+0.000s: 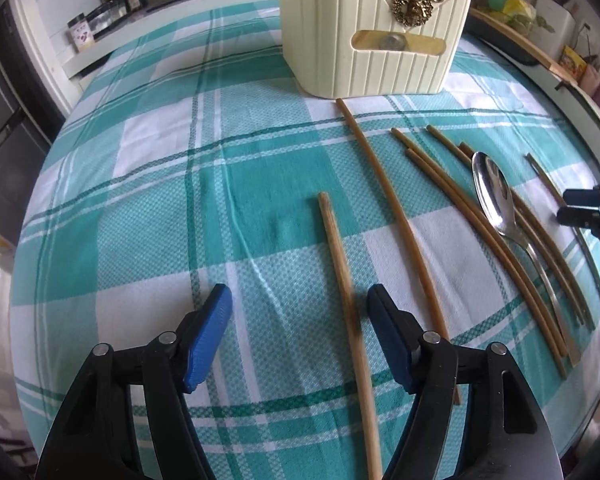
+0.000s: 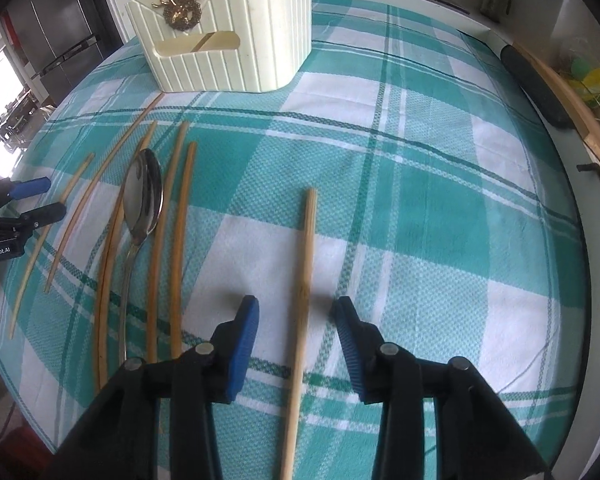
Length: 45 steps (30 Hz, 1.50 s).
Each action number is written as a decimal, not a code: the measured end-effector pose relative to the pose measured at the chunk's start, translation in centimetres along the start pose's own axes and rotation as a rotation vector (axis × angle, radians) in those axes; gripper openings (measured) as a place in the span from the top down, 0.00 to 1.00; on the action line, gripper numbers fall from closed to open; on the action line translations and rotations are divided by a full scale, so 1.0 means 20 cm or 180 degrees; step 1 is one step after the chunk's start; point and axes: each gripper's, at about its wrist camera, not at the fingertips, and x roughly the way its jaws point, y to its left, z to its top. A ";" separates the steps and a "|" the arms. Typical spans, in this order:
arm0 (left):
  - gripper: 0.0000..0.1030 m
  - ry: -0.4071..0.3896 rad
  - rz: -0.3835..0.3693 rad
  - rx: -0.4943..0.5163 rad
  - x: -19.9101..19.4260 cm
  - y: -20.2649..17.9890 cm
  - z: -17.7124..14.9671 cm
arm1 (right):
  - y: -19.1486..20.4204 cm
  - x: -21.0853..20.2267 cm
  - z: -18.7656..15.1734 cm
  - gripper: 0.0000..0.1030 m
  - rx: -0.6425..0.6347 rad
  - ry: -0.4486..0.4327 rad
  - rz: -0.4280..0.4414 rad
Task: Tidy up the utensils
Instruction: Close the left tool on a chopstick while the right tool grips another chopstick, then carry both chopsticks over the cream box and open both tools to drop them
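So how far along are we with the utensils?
Barely started. Done: at most one stick shows through the holder's window. In hand: nothing; the left claw and right claw are open, each straddling a chopstick flat on the cloth. Left: about eight chopsticks and the spoon.

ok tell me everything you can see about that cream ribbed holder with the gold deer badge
The cream ribbed utensil holder looks like moulded plastic, with vertical grooves and rounded corners. A gold stag-head emblem in a wreath sits on an envelope-flap shape on its front, above a slot-shaped window through which something shows inside. It stands upright on the teal-and-white checked tablecloth at the far side. A brown chopstick's tip lies just at its base; whether they touch is unclear. Neither gripper is near it.
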 end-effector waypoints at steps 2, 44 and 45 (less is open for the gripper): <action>0.38 0.0053 -0.0037 0.0036 0.02 -0.01 0.04 | 0.00 0.04 0.07 0.61 -0.0007 0.0004 -0.0021; 0.96 -0.1816 -0.0490 -0.0536 -1.12 0.12 0.00 | 0.17 -1.23 -0.07 0.94 0.0134 -0.2381 0.0214; 0.96 -0.1819 -0.0503 -0.0547 -1.13 0.12 0.02 | 0.16 -1.23 -0.06 0.94 0.0147 -0.2380 0.0218</action>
